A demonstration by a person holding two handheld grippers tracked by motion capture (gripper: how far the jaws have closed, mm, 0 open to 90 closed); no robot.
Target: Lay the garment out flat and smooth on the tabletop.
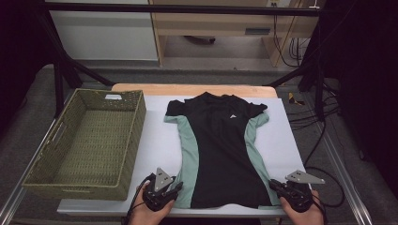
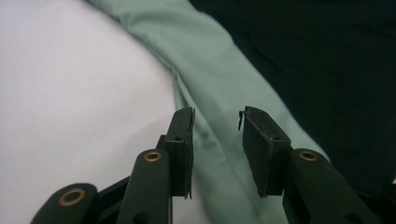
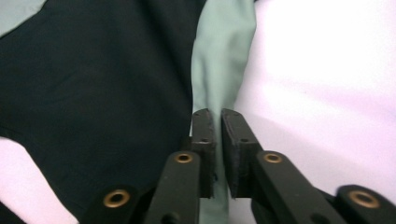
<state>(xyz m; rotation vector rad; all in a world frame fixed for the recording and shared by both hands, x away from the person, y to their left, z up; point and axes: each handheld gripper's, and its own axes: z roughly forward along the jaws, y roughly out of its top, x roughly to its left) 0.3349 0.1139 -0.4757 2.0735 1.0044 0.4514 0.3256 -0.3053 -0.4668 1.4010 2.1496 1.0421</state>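
Two tools set at the hem corners of a flat-laid T-shirt; soft, limp cloth to be pinched at its edges.

T-shirt (image 1: pixel 220 150), black with pale green side panels, is laid flat and face up on the white-covered counter (image 1: pixel 159 140), collar away from the person, hem at the near edge, just beside the woven basket (image 1: pixel 89 140). Left tool (image 2: pixel 217 116) is seen with jaws parted over the green side seam, nothing pinched between the pads. Right tool (image 3: pixel 217 116) is nearly closed; a thin fold of green edge appears to be caught between its jaws, though this is judged, not certain. Fabric is judged light, floppy and somewhat slick; it will sag and slide rather than hold shape. Hold is best taken at the hem corners or the seamed side edges, where the doubled cloth gives the pads more to bite.
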